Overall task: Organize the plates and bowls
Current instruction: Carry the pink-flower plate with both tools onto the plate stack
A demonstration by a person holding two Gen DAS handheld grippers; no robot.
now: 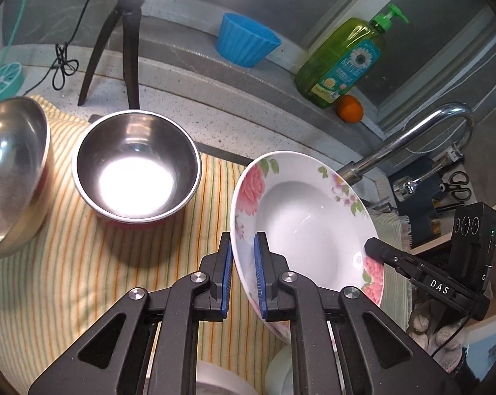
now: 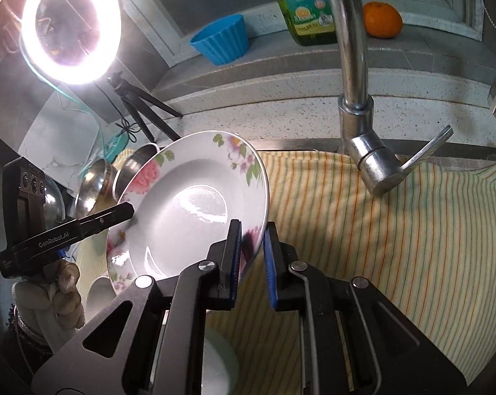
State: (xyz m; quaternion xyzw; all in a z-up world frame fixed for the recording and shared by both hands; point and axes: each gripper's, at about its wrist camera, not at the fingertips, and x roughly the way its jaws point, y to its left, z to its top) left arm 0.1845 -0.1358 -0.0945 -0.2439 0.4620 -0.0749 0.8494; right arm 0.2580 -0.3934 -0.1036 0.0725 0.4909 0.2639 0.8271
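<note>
A white plate with pink flowers (image 1: 300, 217) (image 2: 188, 204) hangs tilted above the striped cloth (image 1: 83, 279), held at two opposite sides of its rim. My left gripper (image 1: 243, 240) is shut on the rim nearest it, blue pads on either face. My right gripper (image 2: 252, 230) is shut on the opposite rim. Each gripper also shows in the other's view: the right gripper (image 1: 373, 247) and the left gripper (image 2: 126, 212). A steel bowl (image 1: 136, 168) stands upright on the cloth, and a second steel bowl (image 1: 7, 171) lies tilted at far left. White dishes (image 1: 215, 381) (image 2: 215, 362) sit below the grippers.
A chrome faucet (image 2: 353, 98) rises over the cloth (image 2: 379, 230) close to the plate's right. On the back ledge stand a blue cup (image 1: 248, 42), a green soap bottle (image 1: 343, 62) and an orange (image 1: 348, 108). A ring light (image 2: 71, 26) on a tripod (image 1: 129, 49) stands at the back left.
</note>
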